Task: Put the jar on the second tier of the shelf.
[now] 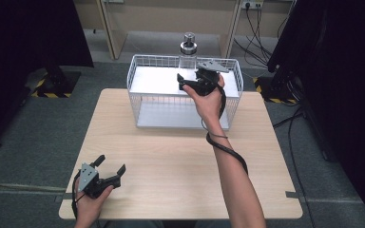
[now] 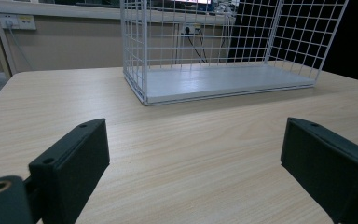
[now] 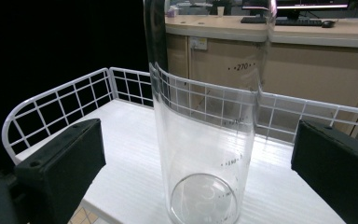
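A clear glass cylinder (image 1: 188, 54) with a metal cap stands upright in a white wire basket (image 1: 138, 64) at the back of the wooden table (image 1: 171, 166). In the right gripper view the cylinder (image 3: 205, 140) shows printed scale marks and rests on the basket's white floor (image 3: 121, 154). My right gripper (image 1: 181, 81) hovers over the basket, open. Its jaws stand wide on either side of the cylinder without touching it (image 3: 196, 158). My left gripper (image 1: 111, 164) rests at the table's front left corner, open and holding nothing (image 2: 193, 154), facing the basket (image 2: 135, 46).
Black screens stand at both sides of the table. A stand base with yellow-black tape (image 1: 52, 83) sits on the floor at the left. Desks, wall sockets and cables (image 1: 254, 28) lie behind the basket. Bare tabletop stretches between the basket and the front edge.
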The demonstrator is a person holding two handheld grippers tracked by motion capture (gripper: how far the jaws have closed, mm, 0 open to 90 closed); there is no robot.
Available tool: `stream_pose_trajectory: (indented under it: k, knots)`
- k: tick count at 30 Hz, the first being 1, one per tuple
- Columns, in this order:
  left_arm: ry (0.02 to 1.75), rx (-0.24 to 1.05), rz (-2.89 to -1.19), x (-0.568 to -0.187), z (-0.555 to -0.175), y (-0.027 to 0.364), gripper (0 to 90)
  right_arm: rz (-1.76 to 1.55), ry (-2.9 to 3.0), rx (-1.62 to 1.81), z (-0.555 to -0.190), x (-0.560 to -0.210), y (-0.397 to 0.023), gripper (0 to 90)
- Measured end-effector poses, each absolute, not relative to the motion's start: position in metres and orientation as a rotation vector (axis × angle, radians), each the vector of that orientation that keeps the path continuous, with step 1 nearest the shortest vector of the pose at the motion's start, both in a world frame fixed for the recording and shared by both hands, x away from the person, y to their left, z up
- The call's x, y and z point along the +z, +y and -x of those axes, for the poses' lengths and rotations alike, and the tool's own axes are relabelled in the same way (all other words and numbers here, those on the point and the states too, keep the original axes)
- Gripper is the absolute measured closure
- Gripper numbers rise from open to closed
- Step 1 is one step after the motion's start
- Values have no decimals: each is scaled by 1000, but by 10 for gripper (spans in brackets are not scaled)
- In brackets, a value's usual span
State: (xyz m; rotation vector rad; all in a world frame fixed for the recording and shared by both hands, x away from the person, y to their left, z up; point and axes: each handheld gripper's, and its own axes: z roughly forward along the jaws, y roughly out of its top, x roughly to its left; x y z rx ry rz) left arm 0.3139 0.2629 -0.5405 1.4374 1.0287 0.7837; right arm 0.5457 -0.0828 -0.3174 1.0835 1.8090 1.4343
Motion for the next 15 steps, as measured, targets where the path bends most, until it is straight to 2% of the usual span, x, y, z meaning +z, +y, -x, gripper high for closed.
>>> stream_pose_trajectory:
  k: [15]
  knots:
    - [1029, 789, -1443, -540, -314, 263, 72, -1048, 1836, 1428, -522, -330, -96, 30]
